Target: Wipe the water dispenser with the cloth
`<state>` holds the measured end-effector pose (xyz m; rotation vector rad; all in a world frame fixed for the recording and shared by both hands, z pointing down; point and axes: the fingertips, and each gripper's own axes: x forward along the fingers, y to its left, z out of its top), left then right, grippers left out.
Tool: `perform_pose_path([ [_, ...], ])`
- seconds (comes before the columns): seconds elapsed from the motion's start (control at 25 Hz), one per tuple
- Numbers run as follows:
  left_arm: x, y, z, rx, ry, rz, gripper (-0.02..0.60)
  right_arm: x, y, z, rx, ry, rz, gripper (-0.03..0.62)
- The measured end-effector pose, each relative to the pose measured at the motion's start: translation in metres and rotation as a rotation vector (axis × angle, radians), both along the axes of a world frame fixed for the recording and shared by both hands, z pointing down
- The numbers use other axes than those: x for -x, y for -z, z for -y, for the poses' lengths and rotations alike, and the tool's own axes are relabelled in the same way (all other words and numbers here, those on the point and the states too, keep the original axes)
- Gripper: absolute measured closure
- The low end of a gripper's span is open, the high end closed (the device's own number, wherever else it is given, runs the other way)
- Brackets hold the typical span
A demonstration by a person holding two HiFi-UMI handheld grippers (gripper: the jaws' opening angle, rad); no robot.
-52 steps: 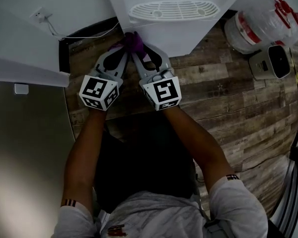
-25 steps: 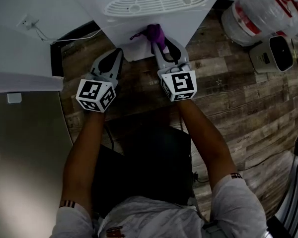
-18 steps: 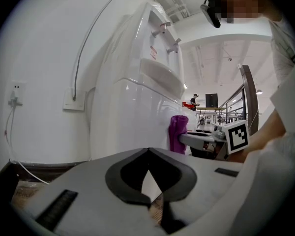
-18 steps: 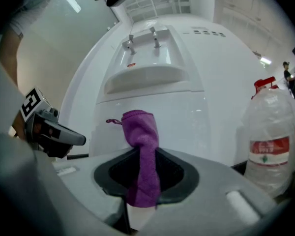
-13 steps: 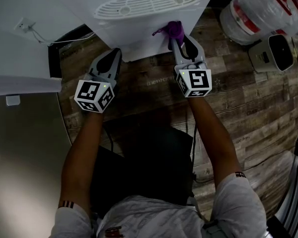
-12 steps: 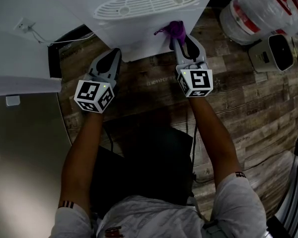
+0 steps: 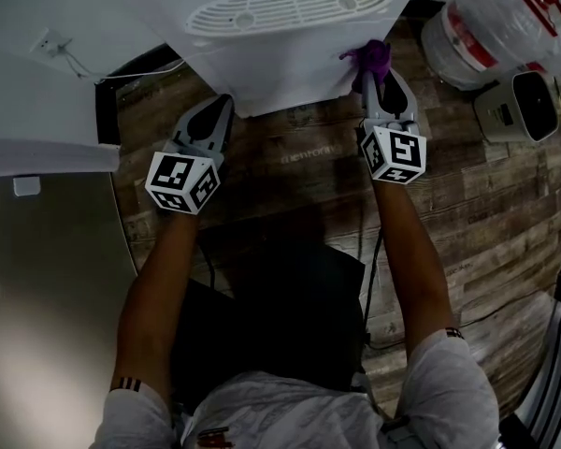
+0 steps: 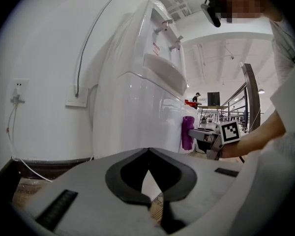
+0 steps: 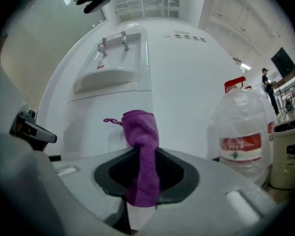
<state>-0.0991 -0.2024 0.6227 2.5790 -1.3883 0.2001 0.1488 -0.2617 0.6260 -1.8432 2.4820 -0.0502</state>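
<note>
The white water dispenser (image 7: 290, 59) stands against the wall ahead, its slotted drip tray (image 7: 290, 9) facing up in the head view. My right gripper (image 7: 375, 71) is shut on the purple cloth (image 7: 372, 57), whose bunched top presses on the dispenser's lower front at its right corner. In the right gripper view the purple cloth (image 9: 142, 151) stands up between the jaws before the dispenser (image 9: 137, 97). My left gripper (image 7: 219, 110) is shut and holds nothing, pointing at the dispenser's lower left (image 8: 137, 107). From the left gripper view the cloth (image 8: 188, 132) shows at the right.
A large water bottle (image 7: 491, 36) lies on the wood floor right of the dispenser, with a small white bin (image 7: 524, 106) beside it. A wall socket and cable (image 7: 51, 43) are to the left. A grey cabinet top (image 7: 47, 279) fills the left side.
My right gripper has carried the cloth rightward along the dispenser's lower front, from near its left side to its right corner. The left gripper let go of the cloth and has stayed put.
</note>
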Motion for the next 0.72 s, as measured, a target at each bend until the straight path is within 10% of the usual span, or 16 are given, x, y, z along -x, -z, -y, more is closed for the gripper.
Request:
perform_pose_path([
  [0.4, 0.007, -0.011, -0.002, 0.016, 0.0, -0.011, 0.583, 0.004, 0.012, -0.024, -0.034, -0.005, 0.033, 0.499],
  [0.72, 0.02, -0.032, -0.006, 0.045, 0.022, -0.011, 0.583, 0.097, -0.003, -0.063, -0.033, 0.213, 0.04, 0.499],
])
